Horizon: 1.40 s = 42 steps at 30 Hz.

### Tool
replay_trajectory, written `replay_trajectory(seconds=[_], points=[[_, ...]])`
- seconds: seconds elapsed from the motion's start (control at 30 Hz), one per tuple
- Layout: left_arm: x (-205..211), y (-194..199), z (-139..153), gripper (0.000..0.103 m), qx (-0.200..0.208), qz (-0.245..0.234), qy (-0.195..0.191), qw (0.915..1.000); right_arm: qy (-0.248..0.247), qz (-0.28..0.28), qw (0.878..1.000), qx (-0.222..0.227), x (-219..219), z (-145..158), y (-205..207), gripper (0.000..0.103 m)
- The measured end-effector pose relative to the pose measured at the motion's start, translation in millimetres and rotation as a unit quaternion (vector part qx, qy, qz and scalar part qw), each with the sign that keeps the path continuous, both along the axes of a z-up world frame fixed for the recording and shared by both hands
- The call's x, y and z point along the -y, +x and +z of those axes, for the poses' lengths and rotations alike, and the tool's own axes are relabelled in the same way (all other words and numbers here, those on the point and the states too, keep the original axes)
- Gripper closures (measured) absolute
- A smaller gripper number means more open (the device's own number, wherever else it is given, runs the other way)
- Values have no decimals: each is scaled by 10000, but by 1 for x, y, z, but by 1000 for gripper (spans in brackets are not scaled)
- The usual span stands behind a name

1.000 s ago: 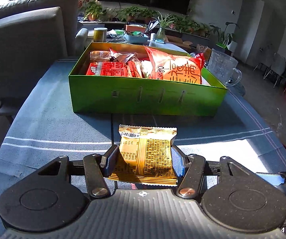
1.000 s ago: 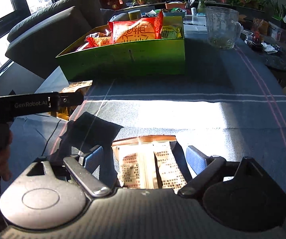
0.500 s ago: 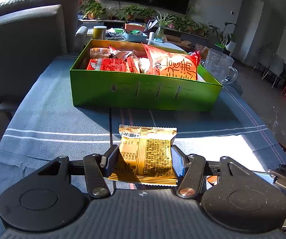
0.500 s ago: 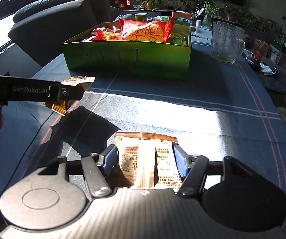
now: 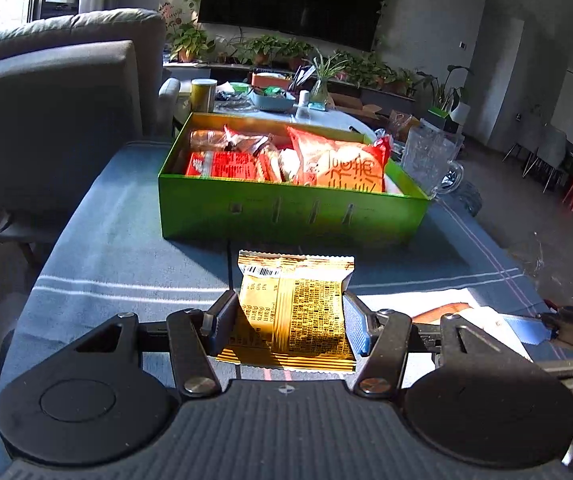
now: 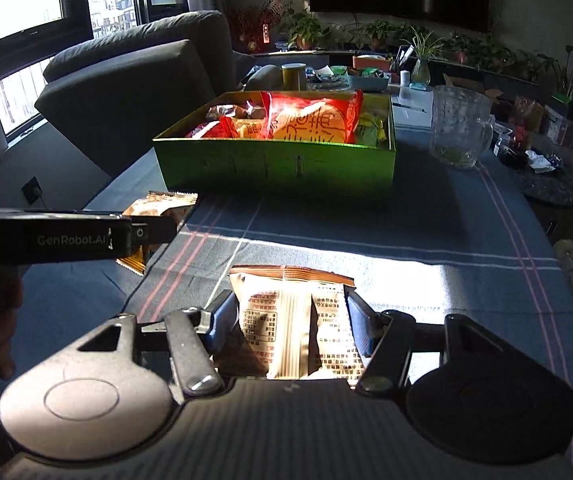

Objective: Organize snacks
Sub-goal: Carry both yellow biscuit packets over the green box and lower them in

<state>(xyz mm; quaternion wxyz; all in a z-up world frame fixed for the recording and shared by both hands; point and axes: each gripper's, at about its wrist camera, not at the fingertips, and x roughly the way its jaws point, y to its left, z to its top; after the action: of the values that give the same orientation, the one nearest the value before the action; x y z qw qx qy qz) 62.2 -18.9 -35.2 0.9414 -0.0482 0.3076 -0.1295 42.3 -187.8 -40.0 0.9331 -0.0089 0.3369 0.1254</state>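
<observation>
My left gripper (image 5: 286, 300) is shut on a gold snack packet (image 5: 298, 276), held above the blue cloth just short of the green box (image 5: 294, 216). The box is open on top and holds several red and orange snack bags (image 5: 342, 168). In the right wrist view my right gripper (image 6: 289, 300) is shut on a pale beige snack packet (image 6: 282, 316) over the sunlit strip of cloth. The left gripper (image 6: 86, 236) with its gold packet (image 6: 158, 208) shows at the left there, and the box (image 6: 274, 164) stands beyond.
A glass mug (image 6: 460, 128) stands on the table right of the box. A grey armchair (image 5: 66, 112) is close to the table's left edge. Behind the box is another table with a tin (image 5: 203, 94) and potted plants. The blue striped cloth (image 5: 118, 248) covers the table.
The right gripper's fingers closed onto the pale packet and lifted it off the cloth. Both grippers rose a little with their packets, and the box now sits lower in view.
</observation>
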Motion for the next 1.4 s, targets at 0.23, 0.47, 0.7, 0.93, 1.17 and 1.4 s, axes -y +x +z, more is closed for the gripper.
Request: replay_trajectory(seconds=[0.23, 0.47, 0.7, 0.93, 1.17, 1.4], points=[[3, 10, 24, 50, 344, 6, 72, 9994, 227, -63, 9987, 459, 3, 31, 16, 25], [11, 34, 56, 50, 653, 40, 34, 9978, 770, -280, 9927, 887, 19, 72, 51, 25], [21, 66, 87, 50, 892, 51, 151, 9959, 1187, -467, 9851, 1152, 26, 103, 88, 25], [33, 105, 93, 50, 985, 80, 347, 9945, 1284, -733, 9816, 1209, 30, 110, 124, 25], [39, 150, 68, 50, 713, 111, 388, 9966, 1341, -914, 9813, 1038, 34, 92, 155, 25], [45, 189, 56, 50, 678, 118, 483, 9965, 1291, -1032, 9833, 768, 35, 69, 186, 25]])
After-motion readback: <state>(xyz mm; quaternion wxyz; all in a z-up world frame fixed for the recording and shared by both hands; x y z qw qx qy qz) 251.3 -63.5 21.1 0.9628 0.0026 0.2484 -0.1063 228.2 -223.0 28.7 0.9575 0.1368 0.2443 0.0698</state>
